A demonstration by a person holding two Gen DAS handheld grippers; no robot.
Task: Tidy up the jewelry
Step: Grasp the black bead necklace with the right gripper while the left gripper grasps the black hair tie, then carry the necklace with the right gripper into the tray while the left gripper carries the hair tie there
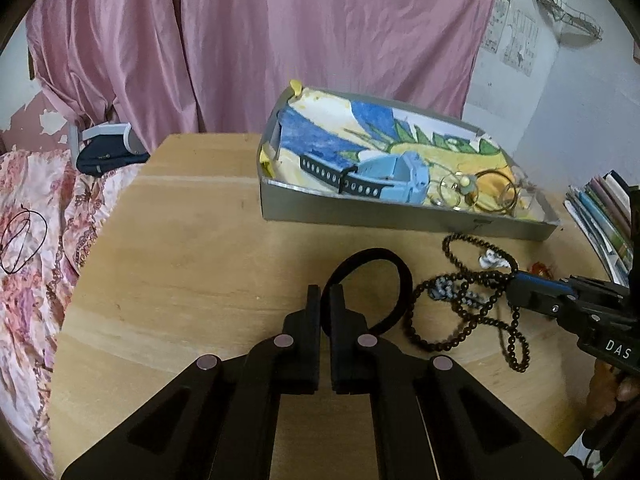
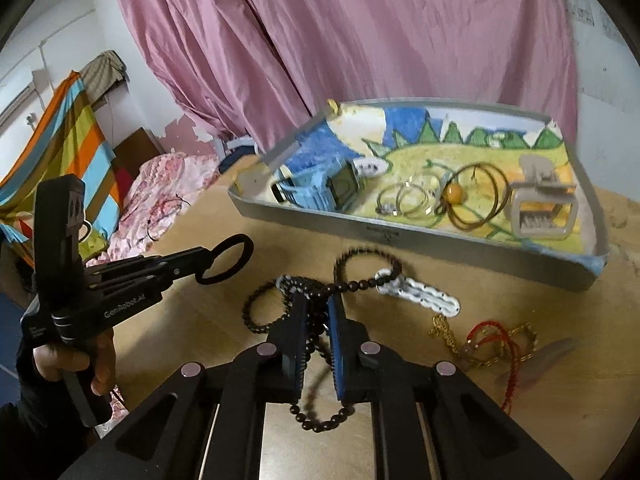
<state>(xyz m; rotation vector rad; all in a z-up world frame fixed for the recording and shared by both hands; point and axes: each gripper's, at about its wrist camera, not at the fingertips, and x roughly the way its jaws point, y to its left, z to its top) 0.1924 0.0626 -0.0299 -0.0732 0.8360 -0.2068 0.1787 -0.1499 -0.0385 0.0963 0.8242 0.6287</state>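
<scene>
Pinching a black elastic hair band, the left gripper has its two black fingers pressed nearly together on the loop's near-left edge, so the ring sticks out ahead and to the right of the tips over the light wooden tabletop; from the right wrist cam you can see that same band dangling off its tips. The right gripper is clamped on a long string of dark brown round beads, the strand running between the blue-padded fingers and spilling in loops on both sides and back under the jaws. Just past its tips lies a white and blue braided cord bracelet, touching the beads. Off to the right sit a gold chain tangled with a red string bracelet. Beyond everything is the shallow grey cardboard tray with a painted landscape lining, already holding a light blue watch with a black strap, thin gold hoop bangles and a beige claw hair clip.
</scene>
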